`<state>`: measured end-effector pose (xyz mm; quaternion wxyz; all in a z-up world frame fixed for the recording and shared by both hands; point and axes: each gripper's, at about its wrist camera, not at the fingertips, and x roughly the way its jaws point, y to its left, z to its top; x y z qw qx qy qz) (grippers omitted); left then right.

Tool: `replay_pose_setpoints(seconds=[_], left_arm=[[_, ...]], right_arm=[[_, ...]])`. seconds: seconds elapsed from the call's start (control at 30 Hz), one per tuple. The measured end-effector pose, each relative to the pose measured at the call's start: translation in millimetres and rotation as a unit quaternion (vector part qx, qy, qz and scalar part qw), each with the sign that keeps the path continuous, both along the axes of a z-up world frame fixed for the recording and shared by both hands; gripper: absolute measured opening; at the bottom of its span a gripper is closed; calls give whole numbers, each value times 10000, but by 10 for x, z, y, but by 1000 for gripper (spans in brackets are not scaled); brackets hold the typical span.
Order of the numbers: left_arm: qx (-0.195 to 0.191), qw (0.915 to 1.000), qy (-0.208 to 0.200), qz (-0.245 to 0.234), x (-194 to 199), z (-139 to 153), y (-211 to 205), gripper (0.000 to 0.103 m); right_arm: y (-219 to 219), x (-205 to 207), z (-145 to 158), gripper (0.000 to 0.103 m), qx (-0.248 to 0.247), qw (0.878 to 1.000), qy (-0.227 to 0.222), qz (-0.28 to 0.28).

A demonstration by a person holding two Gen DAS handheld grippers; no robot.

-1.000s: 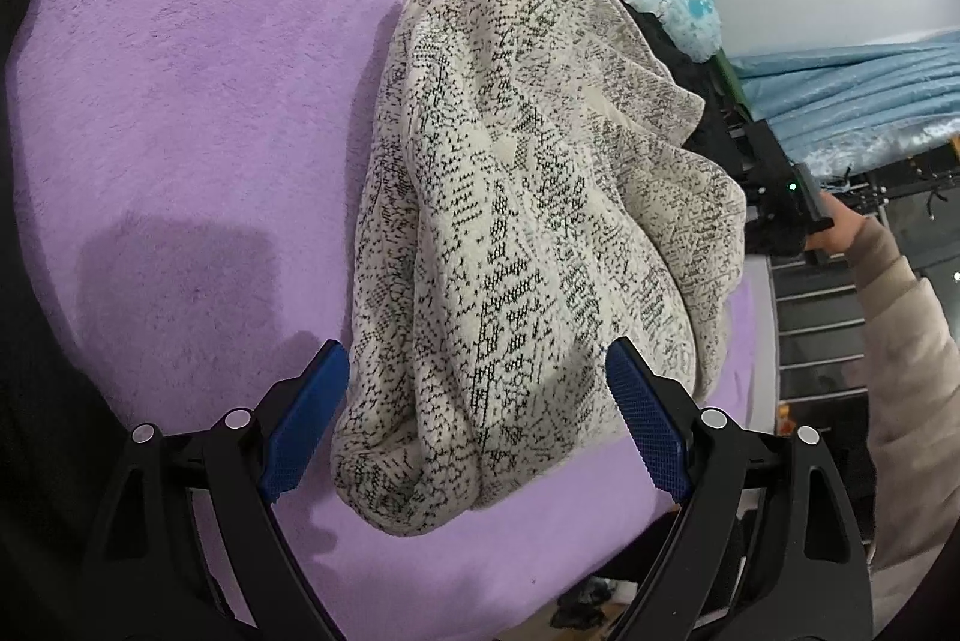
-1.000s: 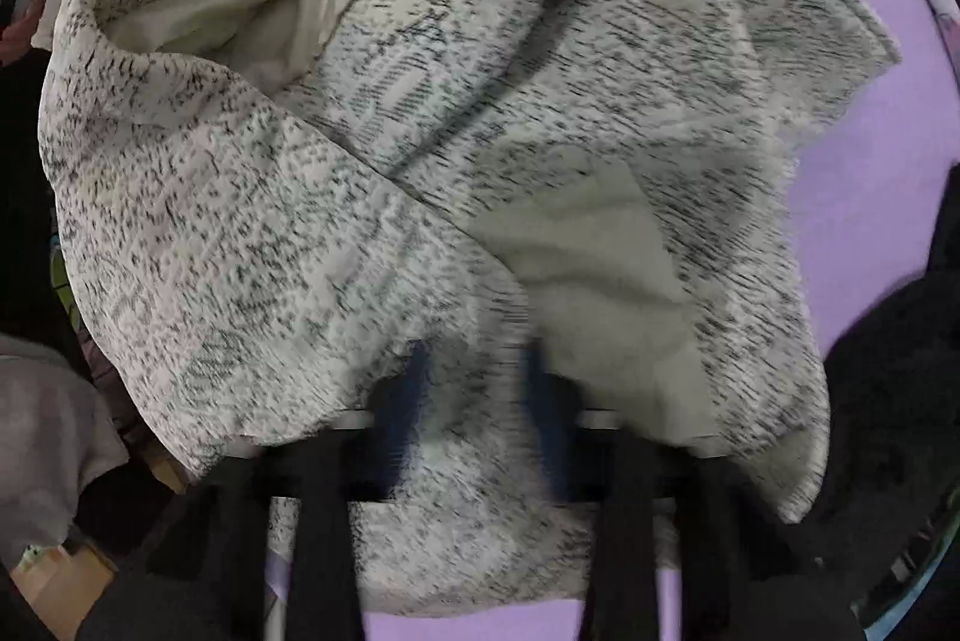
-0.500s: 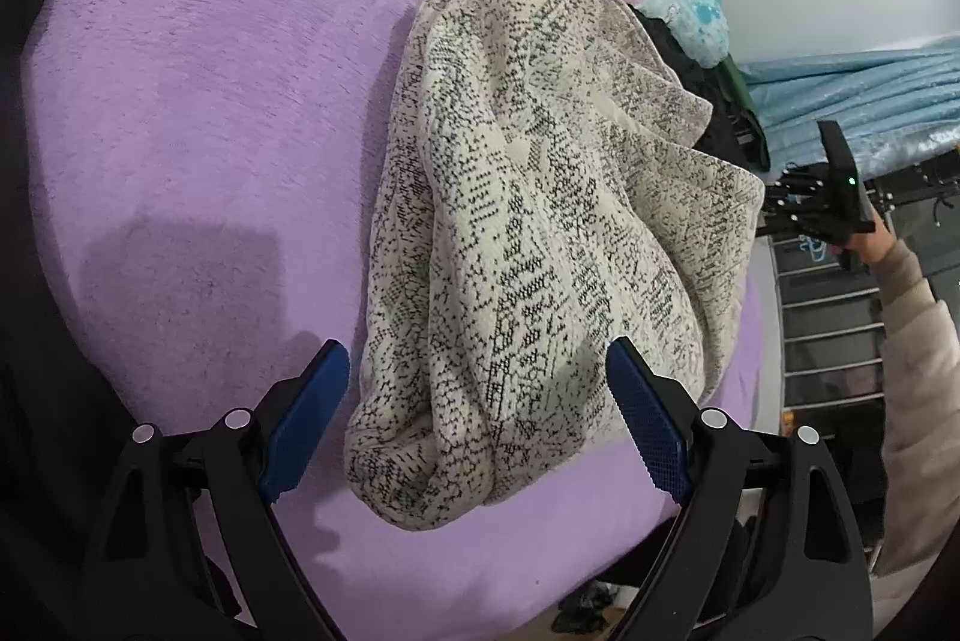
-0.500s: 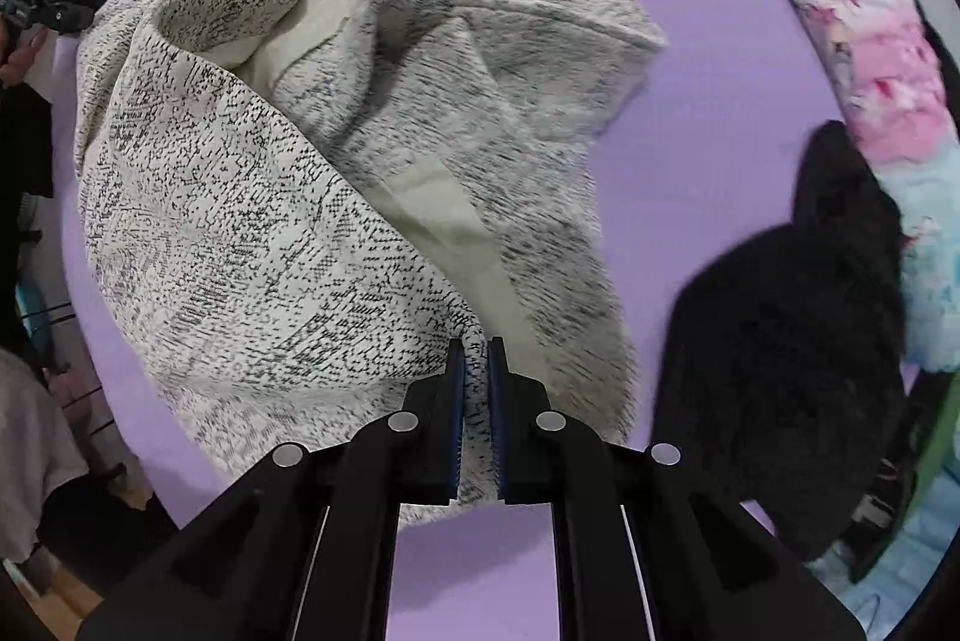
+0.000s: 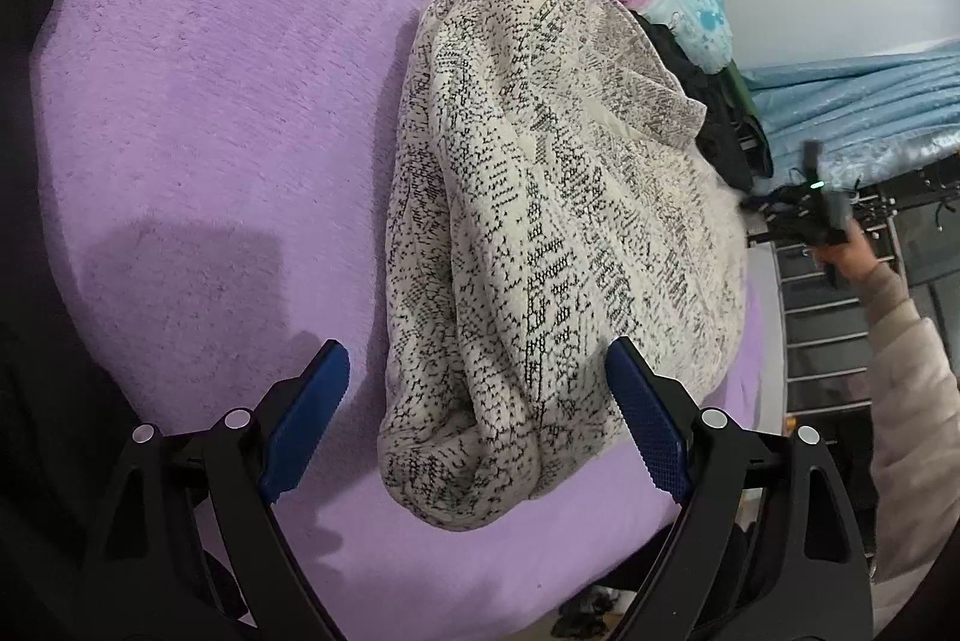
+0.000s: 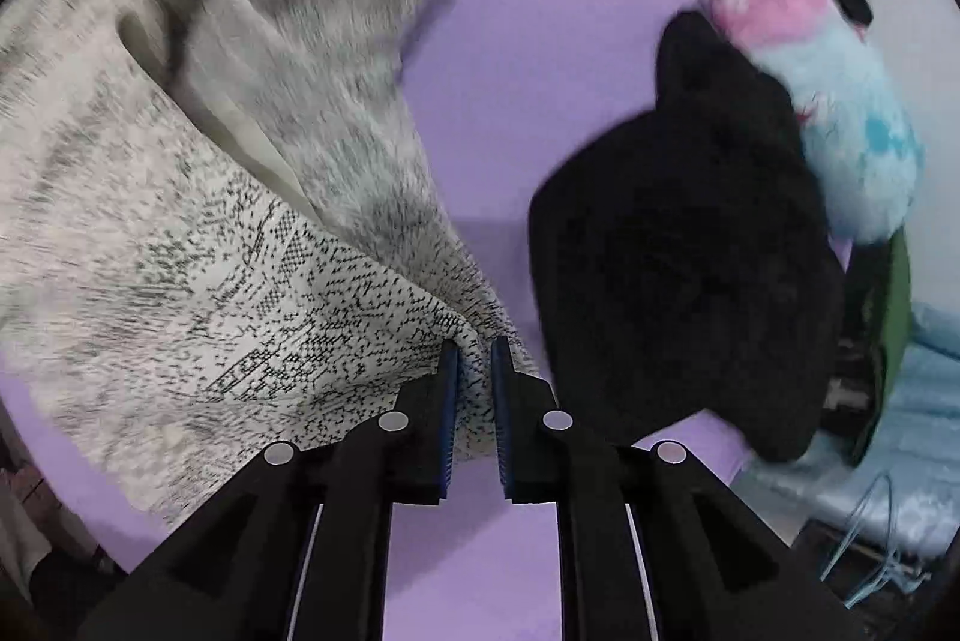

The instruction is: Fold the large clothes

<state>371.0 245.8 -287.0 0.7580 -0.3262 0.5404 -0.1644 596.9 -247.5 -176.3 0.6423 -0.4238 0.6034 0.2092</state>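
Pulled further toward the bed's edge since the last frame, the speckled knit sweater (image 6: 198,281) is stretched out from the right gripper (image 6: 475,389), whose blue pads clench a pinch of its hem. Left gripper (image 5: 477,389) hangs released, jaws wide, with the sweater's bunched near end (image 5: 480,449) lying between its fingers, untouched. Sweater lies on the purple blanket (image 5: 210,101); a black garment (image 6: 690,233) lies just right of the clenched claw.
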Motion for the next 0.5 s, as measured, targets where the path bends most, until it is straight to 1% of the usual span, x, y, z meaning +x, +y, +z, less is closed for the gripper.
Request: replay_pose_setpoints(seconds=[0.07, 0.1, 0.17, 0.23, 0.3, 0.33, 0.37, 0.4, 0.43, 0.47, 0.5], left_arm=[[26, 10000, -6, 22, -9, 15, 7, 84], [14, 10000, -15, 28, -10, 20, 12, 84], [30, 10000, -30, 21, -16, 28, 29, 84], [64, 10000, -17, 0, -30, 29, 45, 84], [60, 10000, 2, -32, -44, 32, 58, 84], [48, 10000, -4, -54, -49, 33, 61, 85], [30, 9999, -11, -96, -65, 36, 65, 85], [13, 9999, -15, -120, -71, 31, 70, 86], [-34, 9999, -29, -147, -90, 29, 80, 86], [-68, 9998, -33, -160, -98, 24, 76, 86], [-136, 9997, -37, -195, -123, 16, 81, 87]], right_arm=[[-46, -35, -419, 11, -432, 9989, 153, -110], [-62, -38, -538, 11, -489, 9986, 104, -197], [-73, -3, -602, 14, -392, 9984, 38, -413], [-59, -1, -597, 16, -338, 9984, -82, -444], [-53, -33, -499, 23, -417, 9980, -106, -470], [1, -103, -348, 45, -414, 9980, -328, -347], [45, -203, -176, 81, -360, 9971, -634, -228], [56, -294, -57, 94, -194, 9968, -759, -168], [59, -403, 112, 96, 226, 9962, -831, -96], [36, -488, 210, 96, 461, 9954, -835, -124], [9, -550, 258, 96, 570, 9944, -874, -190]])
